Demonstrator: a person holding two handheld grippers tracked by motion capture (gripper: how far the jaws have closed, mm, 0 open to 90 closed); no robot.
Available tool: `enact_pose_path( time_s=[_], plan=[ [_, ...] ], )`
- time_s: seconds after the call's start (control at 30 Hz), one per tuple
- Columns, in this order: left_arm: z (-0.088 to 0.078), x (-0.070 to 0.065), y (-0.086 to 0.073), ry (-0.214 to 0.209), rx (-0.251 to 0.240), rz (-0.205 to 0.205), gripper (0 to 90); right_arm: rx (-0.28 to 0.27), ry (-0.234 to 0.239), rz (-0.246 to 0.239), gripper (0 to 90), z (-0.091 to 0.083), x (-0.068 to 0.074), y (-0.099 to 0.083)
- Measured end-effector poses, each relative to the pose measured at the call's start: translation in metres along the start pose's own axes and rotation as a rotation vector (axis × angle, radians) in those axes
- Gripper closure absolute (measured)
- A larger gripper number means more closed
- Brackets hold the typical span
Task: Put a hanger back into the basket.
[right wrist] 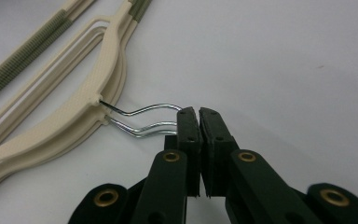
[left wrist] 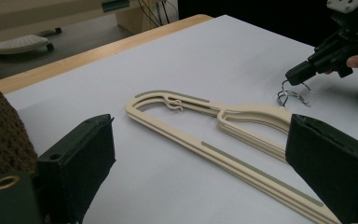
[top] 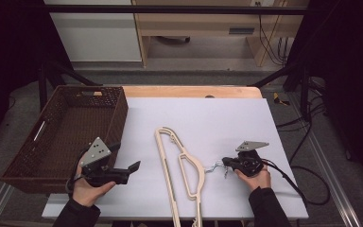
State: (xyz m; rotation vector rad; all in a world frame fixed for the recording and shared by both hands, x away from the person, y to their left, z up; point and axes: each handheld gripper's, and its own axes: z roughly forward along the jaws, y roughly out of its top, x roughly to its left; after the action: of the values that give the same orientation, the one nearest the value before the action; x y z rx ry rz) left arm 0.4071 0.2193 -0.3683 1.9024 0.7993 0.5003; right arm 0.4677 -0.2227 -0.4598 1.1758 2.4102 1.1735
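High view: cream plastic clothes hangers with wire hooks [top: 182,170] lie stacked on the white-topped table [top: 217,118], running from the middle towards the near edge, their hooks pointing right. The right hand-held gripper [top: 225,163] meets those hooks at its tips, its jaws pressed together there. The left hand-held gripper [top: 133,167] is held just above the table to the left of the hangers, apart from them, jaws spread. Beside it, at the table's left edge, stands a dark brown woven basket [top: 118,113]; nothing can be made out inside it. No readable writing shows.

Left gripper view: the two black jaws of the left hand-held gripper [left wrist: 200,163] stand wide apart with the hangers [left wrist: 223,140] lying on the table between and beyond them, untouched. Farther off, the right hand-held gripper [left wrist: 298,74] pinches the silver wire hooks [left wrist: 291,93].

Right gripper view: the right hand-held gripper [right wrist: 198,114] has its pads closed against each other, the wire hooks [right wrist: 144,123] running into the left pad's side; the hangers [right wrist: 74,112] lie to the left.
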Motion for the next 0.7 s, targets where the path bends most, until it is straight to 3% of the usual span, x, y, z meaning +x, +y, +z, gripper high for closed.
enact_pose_path(
  time_s=[0.27, 0.43, 0.67, 0.7],
  plan=[
    [0.022, -0.027, 0.000, -0.043, 0.046, -0.007, 10.1, -0.056, 0.018, -0.001, 88.1, -0.015, 0.004, 0.009],
    [0.042, -0.047, 0.002, -0.080, 0.092, 0.008, 11.4, -0.071, 0.016, 0.003, 88.3, -0.023, 0.010, 0.015],
    [0.072, -0.076, 0.006, -0.124, 0.140, 0.027, 14.2, -0.084, 0.015, -0.030, 88.4, -0.030, 0.017, 0.023],
    [0.078, -0.080, 0.007, -0.131, 0.148, 0.028, 14.9, -0.080, 0.010, -0.016, 88.4, -0.031, 0.019, 0.024]
  ],
)
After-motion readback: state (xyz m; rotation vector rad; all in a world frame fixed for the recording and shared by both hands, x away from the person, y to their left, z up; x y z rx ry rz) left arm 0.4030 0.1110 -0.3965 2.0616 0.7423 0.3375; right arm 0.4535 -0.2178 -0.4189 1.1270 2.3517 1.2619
